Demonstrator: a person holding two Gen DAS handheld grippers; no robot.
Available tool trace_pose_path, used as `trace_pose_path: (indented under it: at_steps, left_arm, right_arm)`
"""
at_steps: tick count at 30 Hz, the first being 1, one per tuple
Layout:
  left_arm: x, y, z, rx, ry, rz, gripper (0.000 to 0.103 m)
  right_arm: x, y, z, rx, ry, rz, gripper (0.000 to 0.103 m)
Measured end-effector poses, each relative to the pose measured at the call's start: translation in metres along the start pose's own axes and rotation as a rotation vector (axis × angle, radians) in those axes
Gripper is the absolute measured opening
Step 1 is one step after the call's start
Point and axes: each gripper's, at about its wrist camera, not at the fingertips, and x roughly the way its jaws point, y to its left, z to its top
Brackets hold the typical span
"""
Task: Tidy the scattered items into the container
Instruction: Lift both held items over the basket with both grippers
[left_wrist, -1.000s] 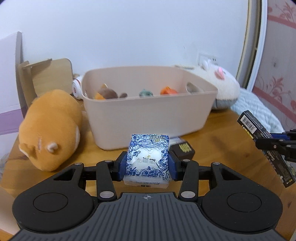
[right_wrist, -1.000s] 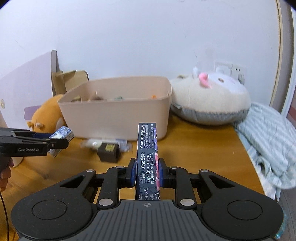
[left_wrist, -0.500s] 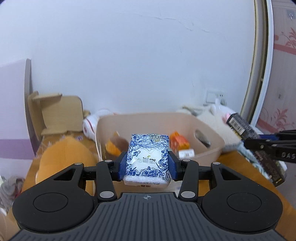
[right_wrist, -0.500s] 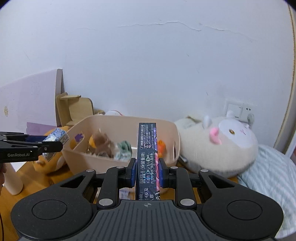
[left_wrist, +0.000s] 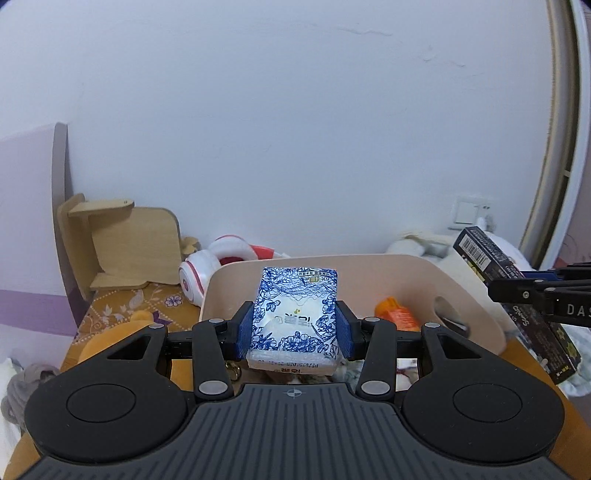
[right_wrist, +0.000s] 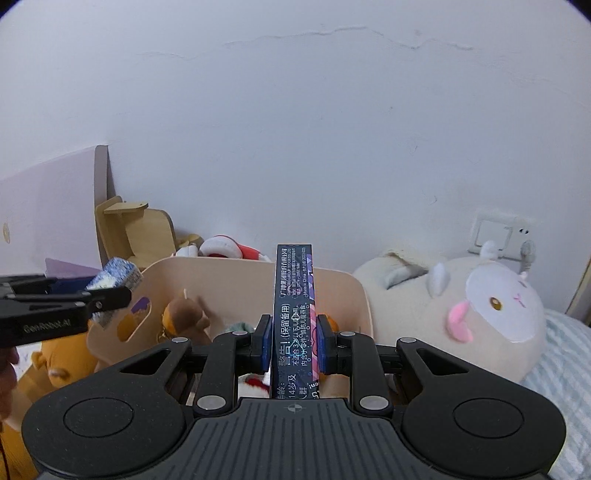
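Tissue pack (left_wrist: 295, 317), blue-and-white with a floral print, sits clamped between the blue pads (left_wrist: 245, 330) of the left gripper (left_wrist: 293, 328) in the left wrist view. Its long axis runs up and away from the camera, the printed face toward the lens, the far end over the beige container (left_wrist: 480, 295). The gripper is level and held above the near rim, pointing across the bin toward the wall. An orange item (left_wrist: 397, 314) lies inside the bin. At the right edge the right gripper (left_wrist: 535, 295) reaches in sideways, clenched on a dark box (left_wrist: 491, 258) that tilts down to the right. White-and-red headphones (left_wrist: 218, 266) lie behind the bin, beside a wooden stand (left_wrist: 125, 247).

From the right wrist, the dark box (right_wrist: 295, 317) stands on edge between the pads, its long axis running straight up and forward, narrow printed side to the lens, over the container (right_wrist: 354, 295). The right gripper (right_wrist: 293, 343) grips it, level and aimed at the wall. On the left the left gripper (right_wrist: 92, 295) comes in horizontally with the tissue pack (right_wrist: 118, 277) above the bin's left rim. A brown plush toy (right_wrist: 184, 314) sits inside; a white plush animal (right_wrist: 461, 314) lies to the right.
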Motion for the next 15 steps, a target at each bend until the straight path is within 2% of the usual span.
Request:
trace_pose_path:
  at_steps: [6,10,15]
  left_arm:
    - [0.042,0.003,0.004,-0.035,0.074,0.012,0.046]
    - [0.071,0.007,0.003,-0.075,0.173,0.003,0.046]
    - [0.088,0.0,-0.002,-0.036,0.206,0.033,0.046]
  right_arm:
    - [0.042,-0.002,0.009,-0.019,0.042,-0.025,0.021]
    - [0.072,-0.003,0.011,-0.012,0.081,-0.024,0.021]
    - [0.104,-0.004,0.008,-0.005,0.123,-0.019,0.021]
